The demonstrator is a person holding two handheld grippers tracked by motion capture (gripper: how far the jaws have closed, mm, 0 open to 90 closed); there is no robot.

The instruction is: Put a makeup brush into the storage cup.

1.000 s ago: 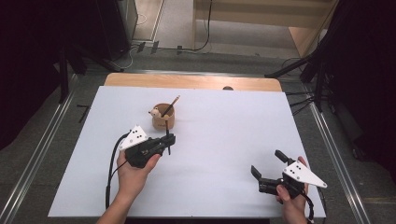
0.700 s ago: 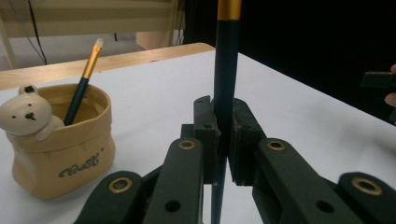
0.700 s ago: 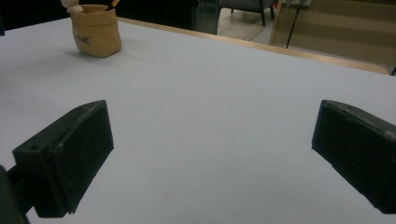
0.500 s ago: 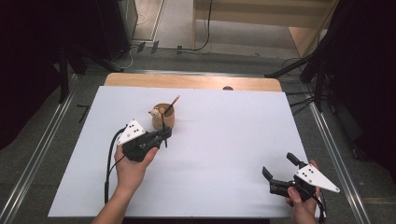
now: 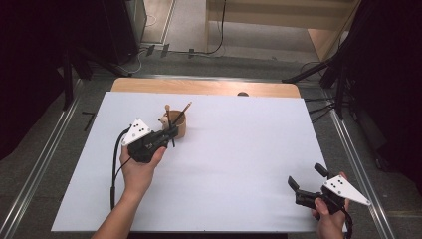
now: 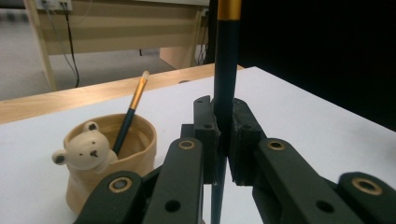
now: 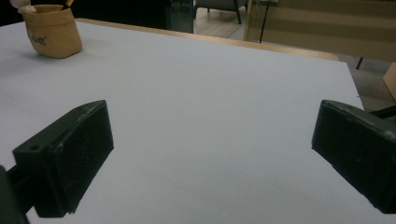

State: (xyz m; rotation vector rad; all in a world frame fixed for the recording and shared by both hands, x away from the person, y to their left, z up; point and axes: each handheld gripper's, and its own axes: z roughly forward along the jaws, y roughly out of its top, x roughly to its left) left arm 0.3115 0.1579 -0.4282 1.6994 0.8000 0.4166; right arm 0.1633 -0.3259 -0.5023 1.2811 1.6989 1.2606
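Left tool [image 6: 223,140] clamps dark pencil [image 6: 225,70], bear cup [image 6: 109,161] beside

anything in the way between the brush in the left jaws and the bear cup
Nothing visible blocks it. The left gripper is shut on the dark brush, right beside the bear cup. One brush already leans inside the cup, but most of the opening is free.

Our left gripper [image 5: 170,133] and right gripper [image 5: 308,180] are black, each topped by a grey triangular plate with dark dots, trailing black cables; brass-ringed pivots mark the linkages.
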